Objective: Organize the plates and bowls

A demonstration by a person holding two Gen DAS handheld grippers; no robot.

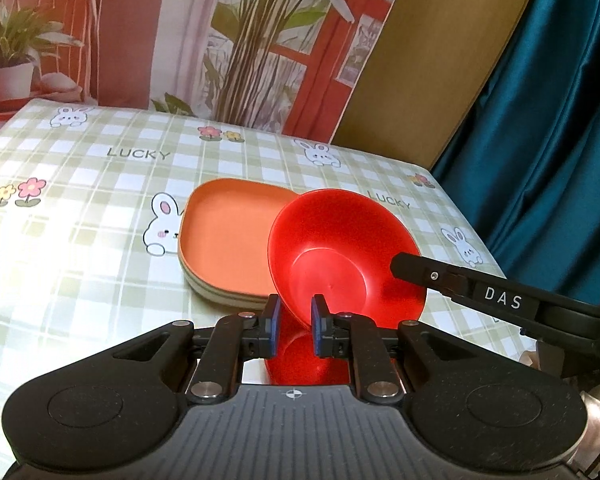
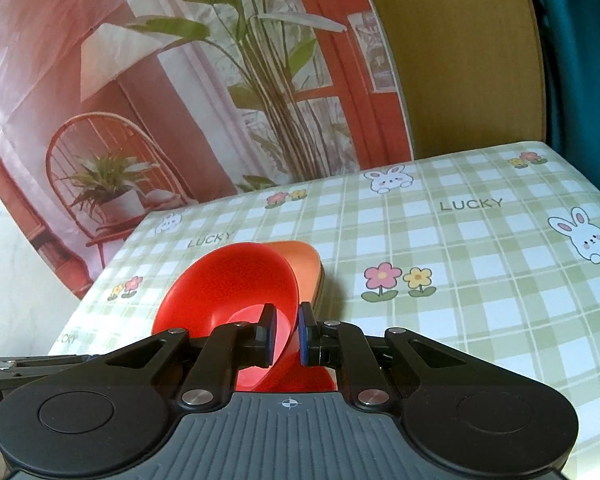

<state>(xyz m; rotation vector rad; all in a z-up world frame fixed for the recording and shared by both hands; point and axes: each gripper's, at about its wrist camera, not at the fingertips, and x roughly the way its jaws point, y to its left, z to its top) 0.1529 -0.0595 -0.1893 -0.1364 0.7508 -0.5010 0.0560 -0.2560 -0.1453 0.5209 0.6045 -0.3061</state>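
Red bowl [image 1: 340, 256] gripped on two sides and tipped up on edge, open face turned toward the left wrist camera, its far rim overlapping the near corner of the orange plate stack [image 1: 224, 232]. Left hand-held gripper [image 1: 296, 330] narrowed onto the bowl's near rim, blue pads either side of the thin wall. Right hand-held gripper [image 2: 287, 334] likewise clamped narrow on the rim at the opposite side, one pad inside the bowl, one outside. Probably a two-handed carry, so the bowl stays steady while being brought onto the plates; the tilt likely follows from both grippers pointing downward and pinching the rim rather than cradling the base. Plates already nested on the checked table [image 1: 80, 208], a sensible base for a bowl on top.

From the right wrist view, only a sliver of the plate stack [image 2: 304, 260] showing beyond the bowl [image 2: 228, 284]. Number of plates hard to count: several layered edges visible, exact count unclear. Bowl's underside and foot hidden; whether it touches the plates or hangs just above them cannot be told. A second patch of red below the left gripper: part of the same bowl, or another, not clear. Right gripper's finger [image 1: 460, 284] cut off at the frame edge in the left view.
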